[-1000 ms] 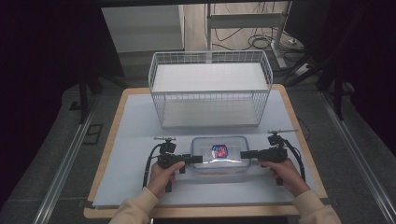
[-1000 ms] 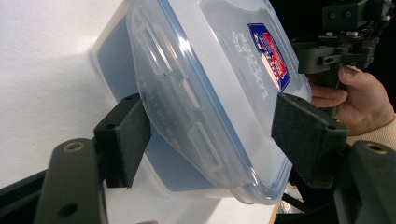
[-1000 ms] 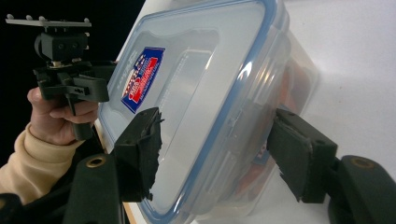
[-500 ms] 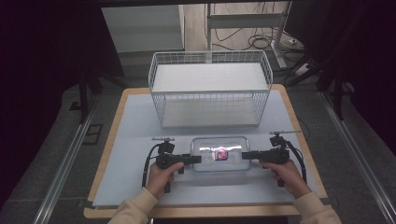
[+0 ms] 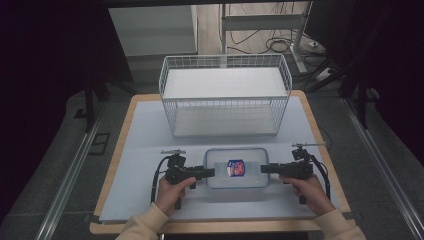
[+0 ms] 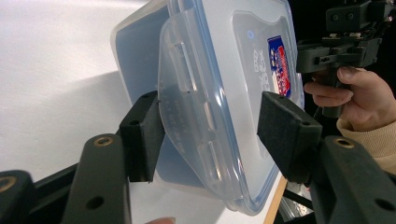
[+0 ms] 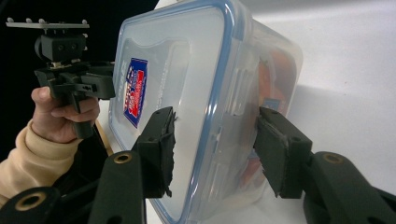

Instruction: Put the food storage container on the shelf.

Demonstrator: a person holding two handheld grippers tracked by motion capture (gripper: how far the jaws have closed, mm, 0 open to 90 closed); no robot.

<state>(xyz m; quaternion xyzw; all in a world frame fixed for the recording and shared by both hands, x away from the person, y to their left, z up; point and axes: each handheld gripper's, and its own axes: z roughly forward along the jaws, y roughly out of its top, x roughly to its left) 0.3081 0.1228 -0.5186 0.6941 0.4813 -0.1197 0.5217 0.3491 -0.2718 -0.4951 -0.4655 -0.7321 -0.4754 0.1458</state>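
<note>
Squarely between both grippers, the box (image 5: 237, 168) lies on the table (image 5: 145, 150) before the basket (image 5: 225, 100), long axis hand to hand; left gripper (image 5: 210, 172) and right gripper (image 5: 263, 169) straddle its end latches, spread

A clear plastic container (image 5: 236, 168) has a pale blue rim around its lid and a sticker (image 5: 235, 167) in red, white and blue on top; something orange-red shows through its wall in the right gripper view. It sits on a white mat (image 5: 140, 150) over a light wooden table (image 5: 114, 150), behind which stands a white wire basket (image 5: 225, 95). Both grippers, left (image 5: 210, 172) and right (image 5: 264, 169), are black, and the person's sleeves (image 5: 145, 225) are cream.
</note>
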